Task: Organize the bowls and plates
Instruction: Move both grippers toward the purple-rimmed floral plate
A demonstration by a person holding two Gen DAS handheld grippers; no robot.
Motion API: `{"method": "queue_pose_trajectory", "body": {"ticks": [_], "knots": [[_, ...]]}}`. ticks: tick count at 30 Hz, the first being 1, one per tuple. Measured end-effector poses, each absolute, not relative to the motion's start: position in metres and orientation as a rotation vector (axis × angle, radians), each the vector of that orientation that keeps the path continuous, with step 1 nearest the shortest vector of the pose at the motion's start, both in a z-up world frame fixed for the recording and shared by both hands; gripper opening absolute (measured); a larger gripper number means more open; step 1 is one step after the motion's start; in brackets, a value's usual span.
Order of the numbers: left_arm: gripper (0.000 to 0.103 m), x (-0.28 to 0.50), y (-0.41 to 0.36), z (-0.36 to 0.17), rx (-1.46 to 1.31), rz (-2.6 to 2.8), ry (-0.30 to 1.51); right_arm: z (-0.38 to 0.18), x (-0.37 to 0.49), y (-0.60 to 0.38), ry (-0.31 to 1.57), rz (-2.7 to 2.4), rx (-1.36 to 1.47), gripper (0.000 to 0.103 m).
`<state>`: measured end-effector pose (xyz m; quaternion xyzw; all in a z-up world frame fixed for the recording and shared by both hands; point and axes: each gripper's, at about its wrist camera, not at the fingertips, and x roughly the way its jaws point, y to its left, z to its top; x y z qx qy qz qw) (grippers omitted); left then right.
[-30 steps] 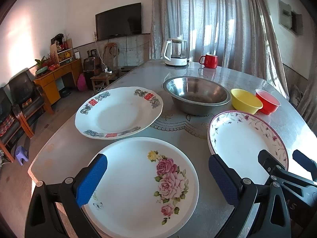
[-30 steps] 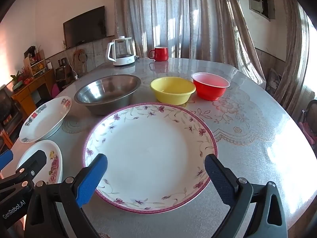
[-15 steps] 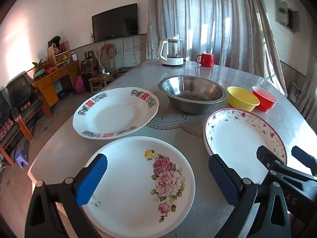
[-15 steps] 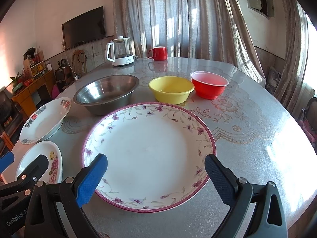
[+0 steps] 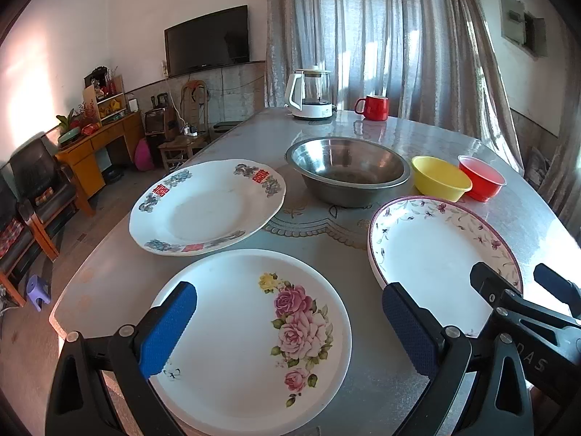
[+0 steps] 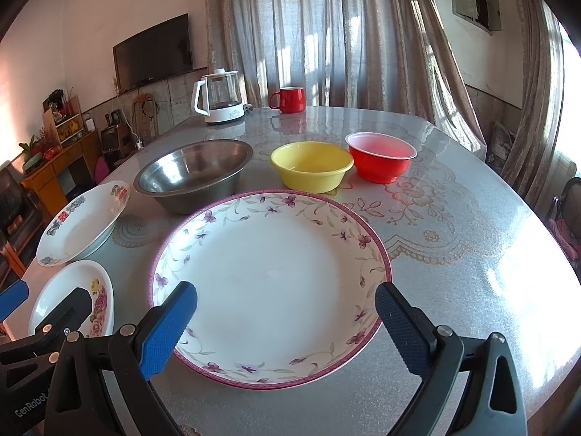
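My left gripper (image 5: pixel 288 323) is open and empty, hovering over a white plate with pink roses (image 5: pixel 250 341) at the table's near edge. My right gripper (image 6: pixel 287 323) is open and empty over a large plate with a purple floral rim (image 6: pixel 270 283), which also shows in the left wrist view (image 5: pixel 439 250). A white plate with red characters (image 5: pixel 207 207) lies behind the rose plate. A steel bowl (image 6: pixel 194 170), a yellow bowl (image 6: pixel 312 165) and a red bowl (image 6: pixel 381 156) stand in a row further back.
A glass kettle (image 6: pixel 219 98) and a red mug (image 6: pixel 288 100) stand at the table's far side. The round table (image 6: pixel 454 218) has a grey patterned cover. Chairs and a wooden cabinet (image 5: pixel 90 145) stand on the floor to the left.
Both grippers have drawn back and risen slightly, so the plates and bowls sit a little further away. Nothing on the table has moved.
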<state>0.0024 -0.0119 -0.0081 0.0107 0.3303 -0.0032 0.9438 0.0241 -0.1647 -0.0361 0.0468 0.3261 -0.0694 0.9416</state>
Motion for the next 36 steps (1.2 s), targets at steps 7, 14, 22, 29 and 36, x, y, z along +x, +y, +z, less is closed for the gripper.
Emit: {"method": "queue_pose_trajectory", "body": {"ticks": [7, 14, 22, 29, 36], "knots": [[0.103, 0.001, -0.015, -0.006, 0.028, -0.016, 0.674, -0.034, 0.023, -0.168, 0.659, -0.144, 0.100, 0.100], [0.103, 0.000, -0.017, -0.004, 0.030, -0.023, 0.674, -0.034, 0.023, -0.169, 0.658, -0.145, 0.104, 0.100], [0.103, 0.000, -0.020, -0.004, 0.034, -0.031, 0.677, -0.033, 0.023, -0.173, 0.657, -0.146, 0.114, 0.100], [0.103, 0.002, -0.024, -0.003, 0.042, -0.042, 0.680, -0.032, 0.024, -0.176, 0.657, -0.149, 0.119, 0.100], [0.103, 0.004, -0.028, -0.003, 0.052, -0.055, 0.686, -0.032, 0.026, -0.181, 0.654, -0.153, 0.124, 0.100]]}}
